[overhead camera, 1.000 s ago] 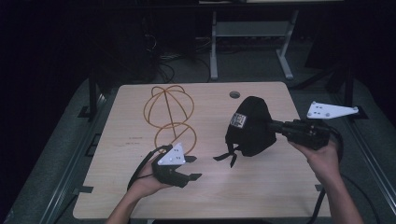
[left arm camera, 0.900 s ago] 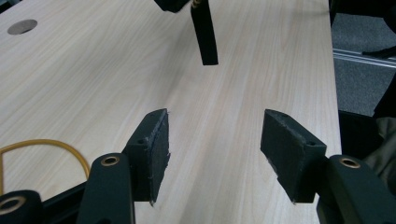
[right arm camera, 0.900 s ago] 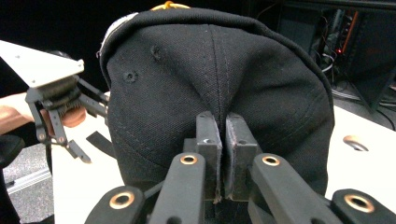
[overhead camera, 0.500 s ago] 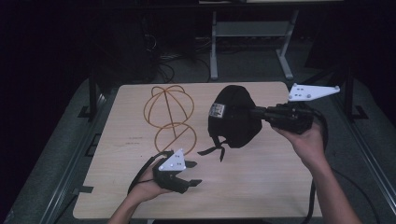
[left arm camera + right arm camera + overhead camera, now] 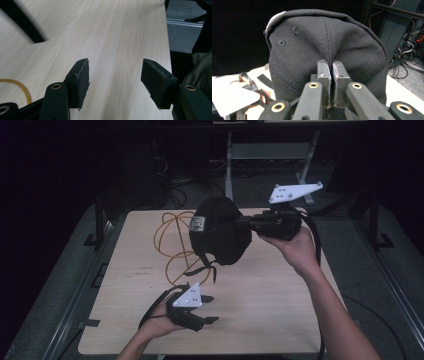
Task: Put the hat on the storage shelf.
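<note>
A black cap (image 5: pixel 220 230) is being held aloft above the wooden table (image 5: pixel 280 300) by the right gripper (image 5: pixel 328 82), whose jaws are being pressed together on a pinch of crown fabric. The left gripper (image 5: pixel 196 312) is being rested low near the table's front edge, jaws spread and holding nothing. An orange wire frame (image 5: pixel 172 240) is lying behind the cap. The cap is being judged light and soft, its cloth bunching under pressure; a firmer hold is likely offered by the stiffer brim or seam.
</note>
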A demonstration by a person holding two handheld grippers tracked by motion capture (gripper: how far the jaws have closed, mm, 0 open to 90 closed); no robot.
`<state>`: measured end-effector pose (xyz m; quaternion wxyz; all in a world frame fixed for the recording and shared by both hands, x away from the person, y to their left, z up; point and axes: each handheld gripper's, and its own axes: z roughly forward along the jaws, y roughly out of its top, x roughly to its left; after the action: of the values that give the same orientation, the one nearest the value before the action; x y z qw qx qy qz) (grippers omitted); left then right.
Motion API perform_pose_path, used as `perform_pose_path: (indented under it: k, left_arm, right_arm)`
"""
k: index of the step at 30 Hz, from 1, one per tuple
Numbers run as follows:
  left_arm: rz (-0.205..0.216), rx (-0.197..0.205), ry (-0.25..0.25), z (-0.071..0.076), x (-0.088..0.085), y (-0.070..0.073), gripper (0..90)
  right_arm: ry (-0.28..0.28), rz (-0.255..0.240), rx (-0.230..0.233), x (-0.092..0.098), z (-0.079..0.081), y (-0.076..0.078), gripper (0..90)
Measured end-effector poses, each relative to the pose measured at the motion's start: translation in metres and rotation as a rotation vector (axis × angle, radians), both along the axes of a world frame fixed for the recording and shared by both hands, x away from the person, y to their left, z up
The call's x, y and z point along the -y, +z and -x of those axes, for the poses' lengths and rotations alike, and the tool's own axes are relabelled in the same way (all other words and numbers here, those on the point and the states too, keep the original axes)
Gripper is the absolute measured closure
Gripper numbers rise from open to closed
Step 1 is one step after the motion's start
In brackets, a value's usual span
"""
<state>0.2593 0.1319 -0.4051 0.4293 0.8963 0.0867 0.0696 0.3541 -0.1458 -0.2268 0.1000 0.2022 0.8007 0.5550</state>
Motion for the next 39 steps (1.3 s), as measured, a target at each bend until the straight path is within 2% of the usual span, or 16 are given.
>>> perform_pose_path:
  k: [1, 3, 4, 5, 6, 8, 10, 22, 25, 30, 39]
  left_arm:
    - [-0.005, 0.006, -0.008, 0.0, 0.0, 0.0, 39.3]
    - [-0.006, 0.006, -0.009, 0.0, 0.001, 0.0, 39.1]
    - [-0.008, 0.011, -0.008, 0.0, 0.001, 0.0, 37.4]
    - [-0.008, 0.011, -0.008, 0.0, 0.001, 0.0, 37.1]
    - [-0.002, 0.009, -0.003, 0.0, 0.002, -0.001, 37.1]
    - [-0.001, 0.006, -0.001, -0.001, 0.001, 0.0, 37.1]
    - [0.002, -0.001, 0.002, -0.001, 0.0, 0.0, 37.0]
    - [0.001, 0.002, 0.001, -0.004, 0.0, -0.001, 35.8]
    - [0.005, -0.01, 0.003, -0.004, -0.001, -0.002, 35.8]
    - [0.007, -0.007, 0.008, -0.006, -0.002, -0.002, 35.8]
    - [0.02, -0.019, 0.002, -0.007, -0.001, -0.004, 35.8]
  right_arm:
    - [0.016, 0.004, 0.0, -0.012, -0.006, 0.005, 86.1]
    - [0.023, 0.006, 0.0, -0.016, -0.008, 0.007, 86.1]
    - [0.039, 0.017, 0.001, -0.028, -0.012, 0.012, 86.0]
    - [0.039, 0.017, 0.001, -0.028, -0.012, 0.012, 86.0]
    - [0.054, 0.023, -0.006, -0.038, -0.015, 0.015, 86.1]
    - [0.06, 0.026, -0.004, -0.042, -0.017, 0.015, 86.1]
    - [0.074, 0.033, -0.01, -0.055, -0.023, 0.018, 86.0]
    - [0.109, 0.081, -0.028, -0.1, -0.046, 0.026, 85.9]
    - [0.117, 0.089, -0.035, -0.111, -0.051, 0.027, 85.9]
    - [0.122, 0.11, -0.057, -0.127, -0.06, 0.026, 85.8]
    - [0.113, 0.107, -0.094, -0.147, -0.074, 0.018, 85.3]
